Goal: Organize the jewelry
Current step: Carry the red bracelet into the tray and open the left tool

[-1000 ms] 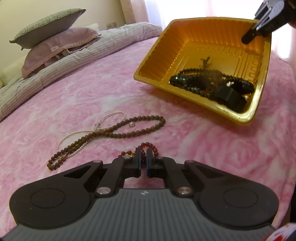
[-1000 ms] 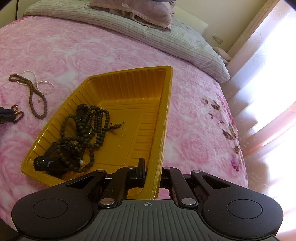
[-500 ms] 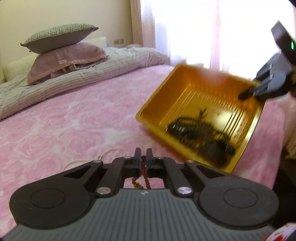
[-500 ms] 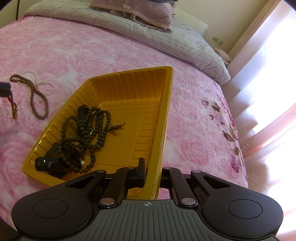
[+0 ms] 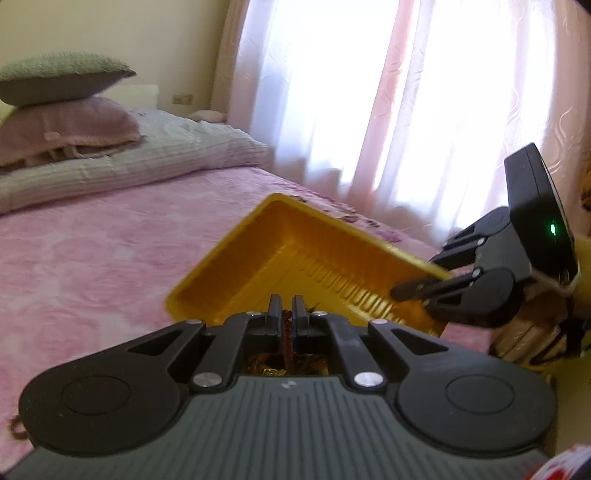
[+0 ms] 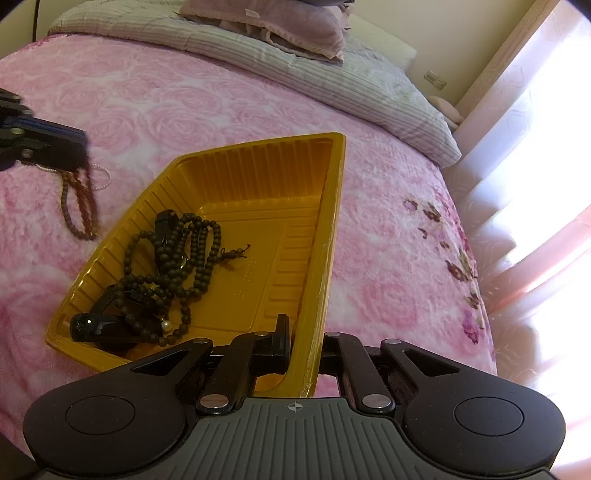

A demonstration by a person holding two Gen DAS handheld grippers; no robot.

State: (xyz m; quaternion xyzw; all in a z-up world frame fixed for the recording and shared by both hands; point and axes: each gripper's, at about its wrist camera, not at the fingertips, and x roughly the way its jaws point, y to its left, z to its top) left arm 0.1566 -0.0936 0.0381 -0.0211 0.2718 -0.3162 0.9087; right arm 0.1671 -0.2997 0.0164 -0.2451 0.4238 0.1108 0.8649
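Now, left tool (image 5: 287, 309): fingers nearly together, clamped on a red bead bracelet (image 5: 287, 334) that hangs between them. From the right wrist view this tool (image 6: 79, 153) sits at the left edge, above the bed, with the bracelet (image 6: 88, 197) dangling below it, blurred. It hangs just beside the tray's left wall, not inside.

Right tool (image 6: 299, 328): closed on the tray's near right rim, one finger inside the wall, the other outside. Seen from the left wrist view, the same tool (image 5: 406, 291) grips the tray (image 5: 258, 258) at its right edge, and the tray tilts, that side raised.

Tray (image 6: 325, 229): yellow plastic, ribbed walls, resting on the pink bed (image 6: 184, 103). Inside, at the lower left end, a heap of dark beads (image 6: 177, 258) lies tangled over a black item (image 6: 99, 326) whose kind cannot be told. One small white pearl (image 6: 167, 325) shows in the heap.

On the bed left of the tray: brown beads (image 6: 68, 210) and a thin pearl string (image 6: 105, 181), partly hidden behind the left tool and the hanging bracelet.

Background: striped quilt (image 6: 258, 51) folded across the head of the bed, pillow (image 6: 266, 22) on it, bright curtains (image 5: 406, 110) at the far side.
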